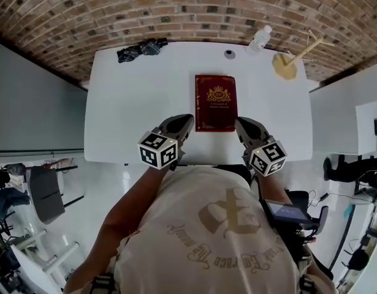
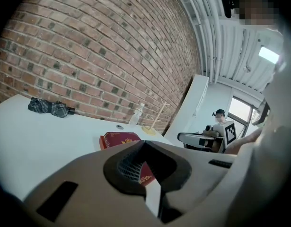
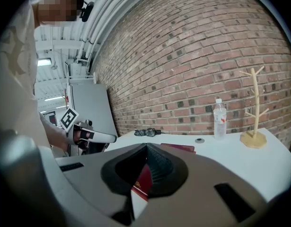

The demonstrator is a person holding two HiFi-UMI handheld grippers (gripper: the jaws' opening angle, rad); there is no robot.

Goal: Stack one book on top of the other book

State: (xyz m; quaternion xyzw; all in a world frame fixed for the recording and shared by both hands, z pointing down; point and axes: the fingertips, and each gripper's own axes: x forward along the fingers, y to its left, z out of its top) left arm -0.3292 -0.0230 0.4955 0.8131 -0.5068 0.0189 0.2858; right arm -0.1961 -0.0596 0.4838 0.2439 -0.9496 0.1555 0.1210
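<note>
White tabletop against the brick wall. Red book lies flat near the middle, cover up. Along the far edge: folded dark umbrella at the left, then small round cap, clear plastic bottle upright, and wooden branch stand at the right.

Head view gives me just one red book, and I can't tell if another sits under it. The gold print on its cover is way too small to read. In the gripper views its near end hides behind the left claw and the right claw. No idea what the dark bundle at the worktop's far corner is, same for the tiny round thing by the bottle. My shirt covers the middle of the worktop's near edge.
</note>
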